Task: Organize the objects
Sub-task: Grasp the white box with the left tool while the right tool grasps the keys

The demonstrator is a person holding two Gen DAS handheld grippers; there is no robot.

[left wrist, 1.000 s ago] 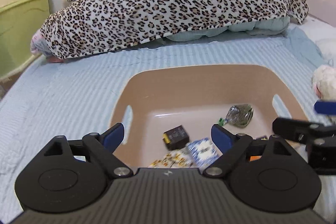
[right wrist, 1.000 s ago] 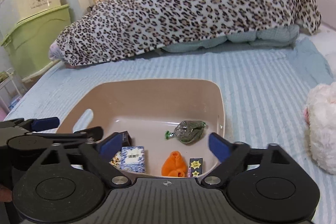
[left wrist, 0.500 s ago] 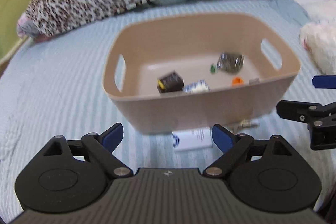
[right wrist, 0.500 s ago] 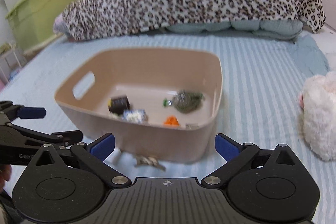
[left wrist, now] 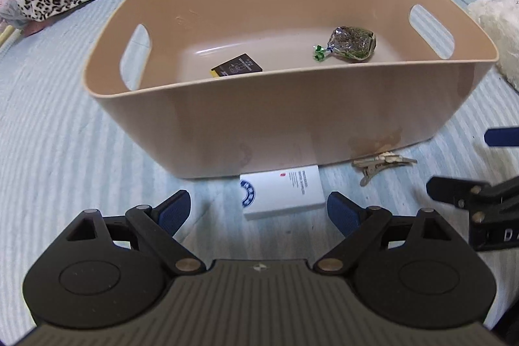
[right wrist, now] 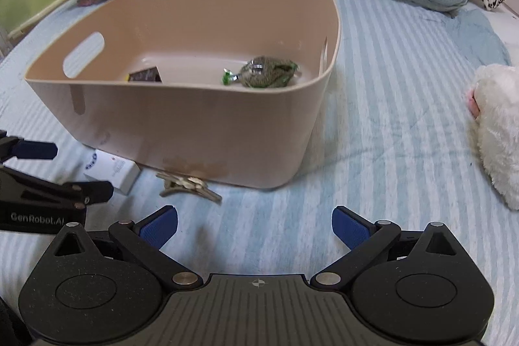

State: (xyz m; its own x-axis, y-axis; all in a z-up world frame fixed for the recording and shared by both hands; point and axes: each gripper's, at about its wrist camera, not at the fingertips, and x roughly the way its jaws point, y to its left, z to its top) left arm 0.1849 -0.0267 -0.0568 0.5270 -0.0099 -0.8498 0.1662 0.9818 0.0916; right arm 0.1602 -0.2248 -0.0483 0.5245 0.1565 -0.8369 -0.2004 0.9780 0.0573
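Both grippers, left gripper (left wrist: 258, 209) and right gripper (right wrist: 254, 224), released; white box (left wrist: 281, 192) touching bin (left wrist: 292, 122) wall at 12 o'clock; "GenRobot.AI" readable.

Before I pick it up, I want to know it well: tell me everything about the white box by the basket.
The white box is a small flat carton, apparently cardboard, with a blue round emblem, a red dot and fine print. It lies flat on the striped bedsheet, one edge against the beige basket, left of the hair clip, ahead of the open left tongs.
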